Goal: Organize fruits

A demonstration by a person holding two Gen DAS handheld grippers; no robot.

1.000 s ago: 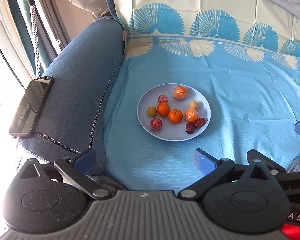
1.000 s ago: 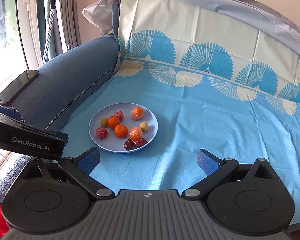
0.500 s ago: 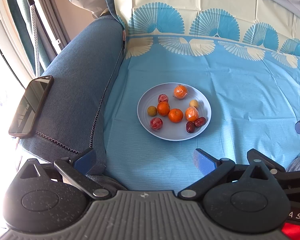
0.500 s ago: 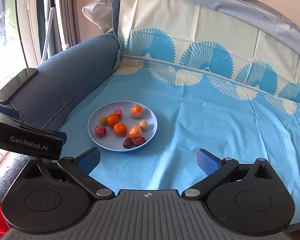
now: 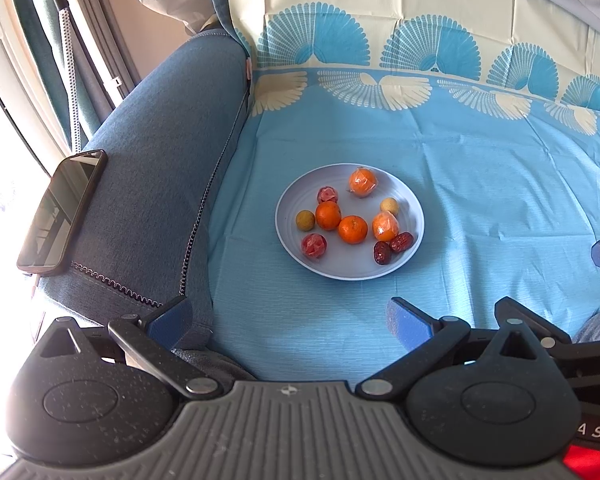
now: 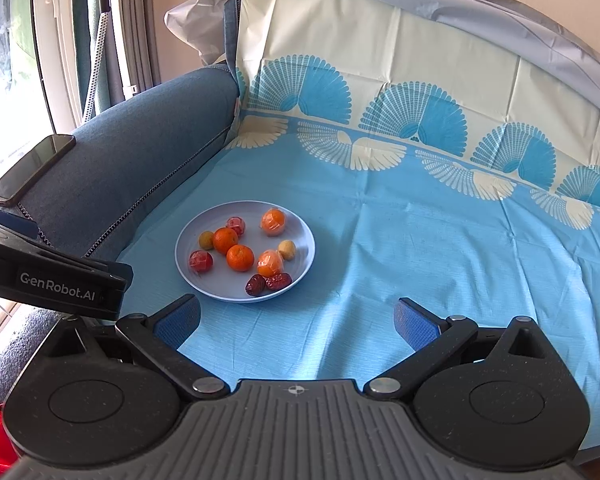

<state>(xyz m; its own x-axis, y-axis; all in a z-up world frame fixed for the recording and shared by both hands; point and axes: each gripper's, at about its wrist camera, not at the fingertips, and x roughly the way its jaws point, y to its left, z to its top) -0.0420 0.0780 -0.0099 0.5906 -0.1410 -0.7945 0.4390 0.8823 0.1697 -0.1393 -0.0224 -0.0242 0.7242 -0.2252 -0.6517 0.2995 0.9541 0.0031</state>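
A pale plate (image 5: 340, 272) (image 6: 304, 240) lies on the blue cloth-covered sofa seat. It holds two bare oranges (image 5: 352, 229) (image 6: 240, 257), two wrapped oranges (image 5: 362, 181) (image 6: 273, 221), two wrapped red fruits (image 5: 313, 245) (image 6: 200, 261), two yellowish longans (image 5: 305, 220) (image 6: 287, 249) and two red dates (image 5: 392, 247) (image 6: 268, 282). My left gripper (image 5: 288, 320) is open and empty, near and left of the plate. My right gripper (image 6: 298, 320) is open and empty, near and right of it.
A blue sofa armrest (image 5: 152, 184) (image 6: 140, 148) stands left of the plate with a black phone (image 5: 62, 210) (image 6: 32, 168) lying on it. The left gripper's body (image 6: 52, 280) shows in the right wrist view. The patterned backrest cover (image 6: 380, 80) rises behind.
Both grippers have crept slightly forward toward the plate. Fruits and plate have not moved.
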